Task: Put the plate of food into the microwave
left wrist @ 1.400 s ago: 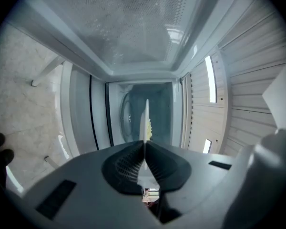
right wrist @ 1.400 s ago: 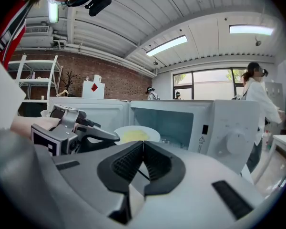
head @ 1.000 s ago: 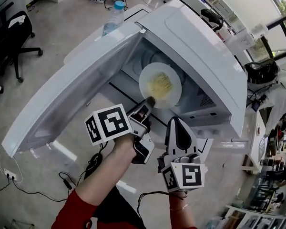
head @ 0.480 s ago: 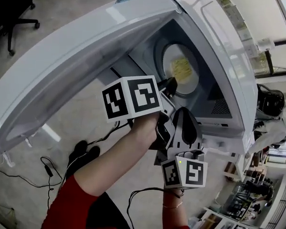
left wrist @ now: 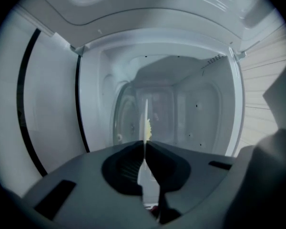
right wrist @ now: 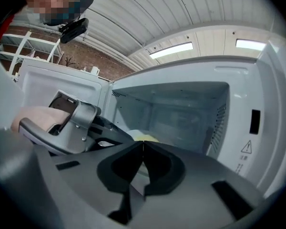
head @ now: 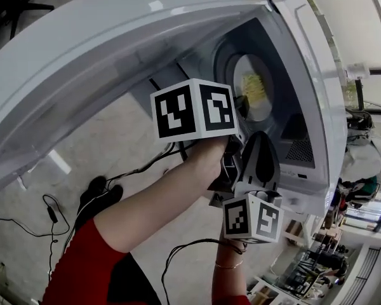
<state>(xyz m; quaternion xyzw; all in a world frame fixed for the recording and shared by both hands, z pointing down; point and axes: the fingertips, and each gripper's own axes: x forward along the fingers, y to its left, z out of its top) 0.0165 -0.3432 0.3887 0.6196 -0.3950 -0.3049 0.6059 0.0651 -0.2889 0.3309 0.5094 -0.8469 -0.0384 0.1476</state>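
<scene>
Door (head: 82, 62) is swung wide, so the way in's clear. Left gripper (left wrist: 144, 144) pinches the plate of food (head: 254, 89) by its rim, keeping it level inside the microwave (head: 305, 75). Right gripper (right wrist: 143, 144) waits just beside it, jaws pressed together on nothing.

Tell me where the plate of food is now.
In the head view, the plate is upper right, inside the open microwave, gripped at its edge by the left claw.

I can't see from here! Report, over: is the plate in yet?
Left claw shut on plate rim. Right claw shut, empty. Plate inside open microwave, not released. Nothing seen blocking.
</scene>
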